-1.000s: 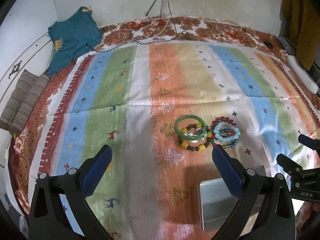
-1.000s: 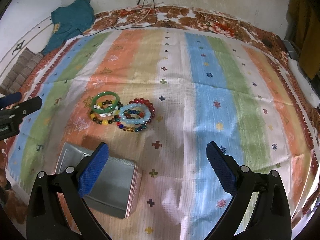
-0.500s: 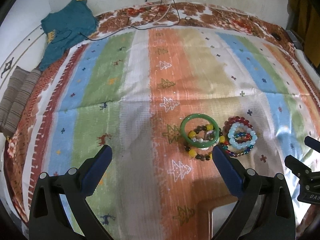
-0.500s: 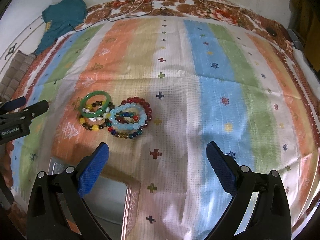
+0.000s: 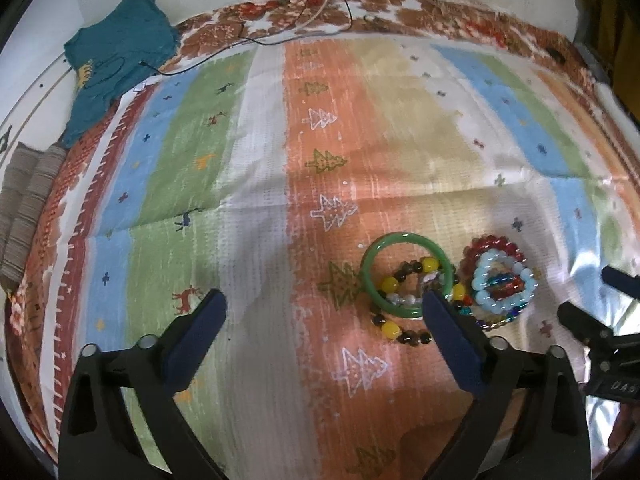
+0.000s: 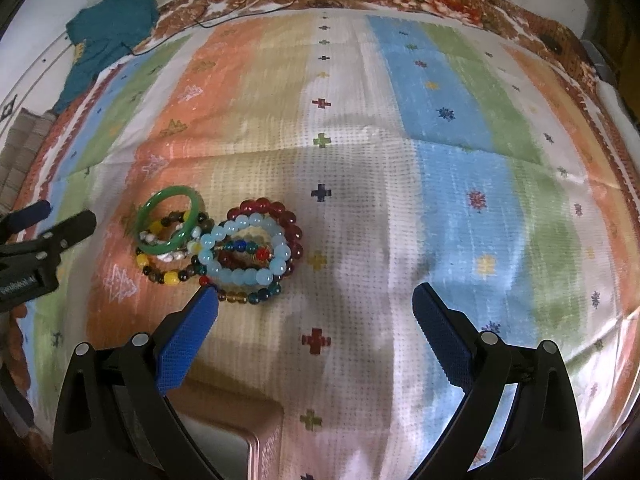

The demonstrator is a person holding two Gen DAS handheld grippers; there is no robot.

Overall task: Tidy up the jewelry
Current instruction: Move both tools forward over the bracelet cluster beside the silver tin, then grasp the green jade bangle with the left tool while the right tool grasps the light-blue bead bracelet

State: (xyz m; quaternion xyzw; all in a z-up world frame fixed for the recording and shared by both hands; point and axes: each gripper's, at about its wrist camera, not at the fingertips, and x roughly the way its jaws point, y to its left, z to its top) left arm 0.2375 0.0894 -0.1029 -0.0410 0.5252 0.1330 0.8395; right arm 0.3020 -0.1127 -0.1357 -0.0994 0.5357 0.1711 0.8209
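**Both grippers over bracelet pile on bed**

Striped multicolour woven bedspread [image 5: 248,184] covered the bed. Pink metal tin [image 6: 240,440] sat at the near edge, beneath the right gripper [image 6: 316,308], which stood wide with nothing between its pads. Left gripper [image 5: 324,308] was wide but closing, empty. Green jade-like bangle [image 5: 404,276] lay on yellow-and-brown beads [image 5: 390,330], touching pale blue bead bracelet [image 6: 244,256] ringed by red beads [image 6: 260,205].
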